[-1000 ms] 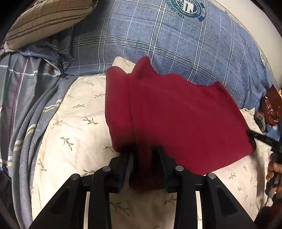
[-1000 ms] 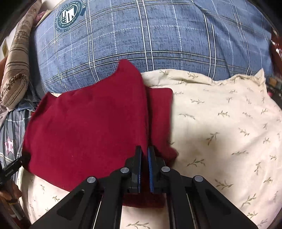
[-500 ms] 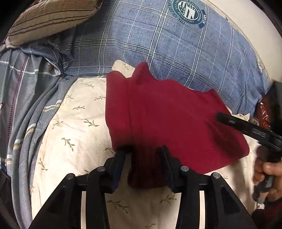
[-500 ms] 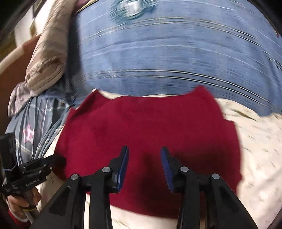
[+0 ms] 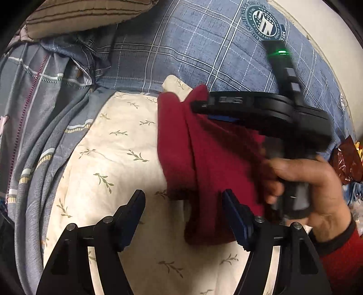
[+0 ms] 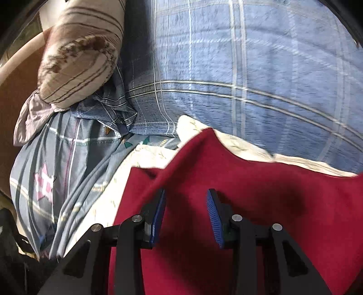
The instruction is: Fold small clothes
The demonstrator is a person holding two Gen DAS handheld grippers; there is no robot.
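Since the earlier frames both claws have let go of the dark red knitted garment [image 5: 217, 163] and spread wide. The left gripper [image 5: 183, 205] hangs empty, jaws far apart, its right pad just beside the garment's near edge. The right gripper [image 6: 185, 205], also wide and empty, hovers over the red cloth and has swung across it at 2 o'clock in the left view. The garment lies on a cream leaf-print sheet [image 5: 109, 163]. Beyond, at 12 o'clock, sits a blue plaid pillow [image 5: 204, 45].

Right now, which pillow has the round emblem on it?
The blue plaid pillow behind the red garment; the striped tan pillow has only stripes.
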